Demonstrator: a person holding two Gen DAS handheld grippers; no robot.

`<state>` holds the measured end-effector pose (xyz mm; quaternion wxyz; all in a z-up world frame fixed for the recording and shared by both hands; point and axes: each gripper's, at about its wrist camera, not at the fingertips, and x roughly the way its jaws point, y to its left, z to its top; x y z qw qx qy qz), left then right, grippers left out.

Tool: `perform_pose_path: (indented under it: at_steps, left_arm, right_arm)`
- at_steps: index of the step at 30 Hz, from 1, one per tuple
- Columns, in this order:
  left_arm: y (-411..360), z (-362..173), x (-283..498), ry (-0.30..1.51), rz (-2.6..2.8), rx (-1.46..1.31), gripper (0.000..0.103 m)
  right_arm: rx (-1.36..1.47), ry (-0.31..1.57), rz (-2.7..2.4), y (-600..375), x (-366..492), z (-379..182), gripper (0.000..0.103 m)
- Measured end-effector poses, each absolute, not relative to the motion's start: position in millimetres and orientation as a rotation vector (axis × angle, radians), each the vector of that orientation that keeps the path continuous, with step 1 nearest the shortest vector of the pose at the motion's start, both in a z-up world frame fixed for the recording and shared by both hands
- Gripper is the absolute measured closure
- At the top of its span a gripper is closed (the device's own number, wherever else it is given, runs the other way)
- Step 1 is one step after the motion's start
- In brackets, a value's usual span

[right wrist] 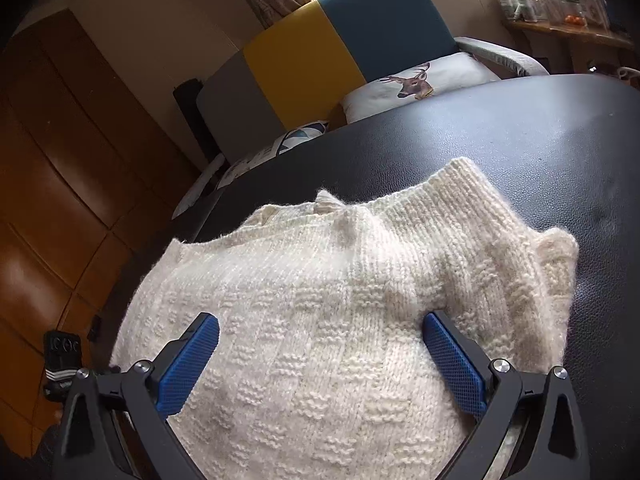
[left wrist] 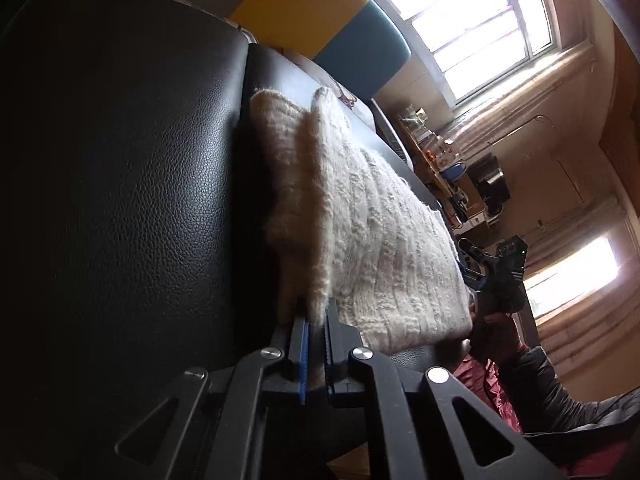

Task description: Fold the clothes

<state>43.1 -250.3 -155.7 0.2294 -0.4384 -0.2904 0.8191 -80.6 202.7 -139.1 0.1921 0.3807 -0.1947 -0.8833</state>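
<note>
While the cream knit sweater [right wrist: 320, 320] lies spread on the black leather top [right wrist: 520, 140], we see its ribbed collar [right wrist: 460, 196] pointing away from the right gripper [right wrist: 320, 344], toward the yellow-and-blue chair [right wrist: 340, 40], so its long axis runs from our near edge to the far one. Our right gripper hangs over the body of the knit with its blue pads [right wrist: 188, 364] spread wide and nothing pinched between them. Our left gripper [left wrist: 316, 320] sits at the sweater's side edge, jaws drawn narrow and clamped on a raised fold of the wool [left wrist: 312, 208]. From the left view, a sleeve [left wrist: 540, 380] shows behind the other tool.
</note>
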Motion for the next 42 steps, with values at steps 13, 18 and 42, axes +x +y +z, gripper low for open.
perform_pose_path:
  at_steps: [13,18,42]
  left_arm:
    - [-252,-115,-45,-0.742,2.340,-1.132,0.078]
    - [-249,-129,-80,-0.691,2.245,-1.289,0.078]
    - [-166,-79,-51,-0.309,2.547,-1.159,0.089]
  right_arm:
    - [1.093,-0.482,-2.483,200,-85,-140,0.000]
    - [1.068,-0.523,-2.453,206,-84,-140,0.000]
    - [1.025,-0.535,-2.451,211,-81,-139,0.000]
